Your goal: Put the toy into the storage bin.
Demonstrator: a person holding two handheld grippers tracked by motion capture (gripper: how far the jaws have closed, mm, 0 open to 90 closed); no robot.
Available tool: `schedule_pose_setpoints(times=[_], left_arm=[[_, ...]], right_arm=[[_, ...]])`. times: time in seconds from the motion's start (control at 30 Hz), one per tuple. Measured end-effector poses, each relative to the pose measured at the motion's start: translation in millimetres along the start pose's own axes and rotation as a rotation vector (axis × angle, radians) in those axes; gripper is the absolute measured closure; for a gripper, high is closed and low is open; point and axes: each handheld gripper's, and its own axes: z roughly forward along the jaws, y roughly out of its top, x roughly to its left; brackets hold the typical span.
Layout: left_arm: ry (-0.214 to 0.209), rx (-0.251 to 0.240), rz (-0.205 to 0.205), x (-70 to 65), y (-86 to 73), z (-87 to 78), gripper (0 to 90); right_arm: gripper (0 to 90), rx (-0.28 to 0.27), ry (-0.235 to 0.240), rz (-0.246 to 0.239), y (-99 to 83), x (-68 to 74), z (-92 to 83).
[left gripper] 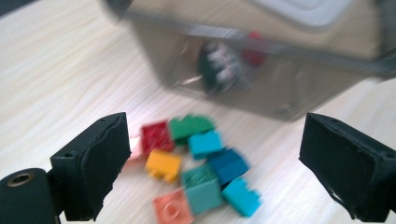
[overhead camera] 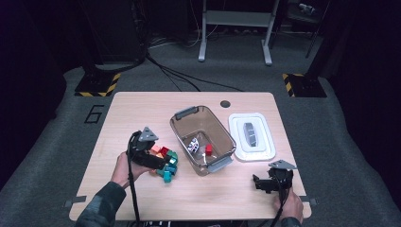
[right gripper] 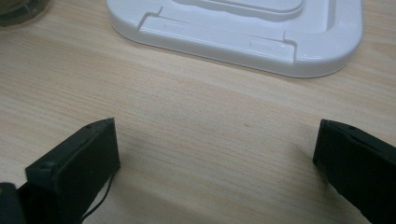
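A heap of small coloured bricks [overhead camera: 166, 163] lies on the table left of a clear plastic bin [overhead camera: 179, 134]. In the left gripper view the heap [left gripper: 201, 163] holds red, green, yellow, teal and blue pieces. My left gripper [left gripper: 212, 161] hovers above the heap with its jaws wide open and nothing gripped; in the high view the left gripper [overhead camera: 158, 166] sits at the heap's left side. Inside the bin lie a red brick [overhead camera: 208, 150] and a black-and-white piece [overhead camera: 192, 144]. My right gripper [right gripper: 215, 163] stands open over bare wood; the right gripper [overhead camera: 257, 182] is near the table's front right.
The bin's white lid [overhead camera: 251, 136] lies flat to the right of the bin, and its near edge [right gripper: 243, 42] is just beyond my right gripper. A round cable hole [overhead camera: 225, 103] marks the table's far edge. Cables run across the floor beyond the table.
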Motion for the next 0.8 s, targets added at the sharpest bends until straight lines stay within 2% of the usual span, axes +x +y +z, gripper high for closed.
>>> schedule_pose_setpoints(times=[0.17,0.3,0.43,0.5,0.57,0.63,0.8], left_arm=[[0.108,0.043,-0.04,19.2,-33.5,13.0,8.7],[0.135,0.066,-0.095,25.4,-56.7,28.9,11.3],[0.12,0.092,-0.121,26.4,-70.5,41.8,17.8],[0.107,0.108,-0.12,25.6,-73.5,45.7,25.1],[0.081,0.103,-0.111,24.0,-75.5,49.8,29.1],[0.082,0.116,-0.101,22.4,-75.7,51.4,32.2],[0.069,0.124,-0.12,22.1,-77.0,55.4,47.7]], right_arm=[[0.0,0.0,0.0,0.0,0.0,0.0,0.0],[0.0,0.001,-0.002,0.0,-0.1,0.3,-0.2],[0.0,0.001,-0.002,0.0,0.0,0.3,-0.2],[0.0,0.001,-0.002,0.0,0.0,0.3,-0.2],[0.0,0.001,-0.001,-0.001,-0.1,0.3,-0.2],[0.0,0.0,-0.001,-0.001,0.0,0.2,-0.1],[0.0,0.0,0.003,-0.006,0.1,-0.1,0.1]])
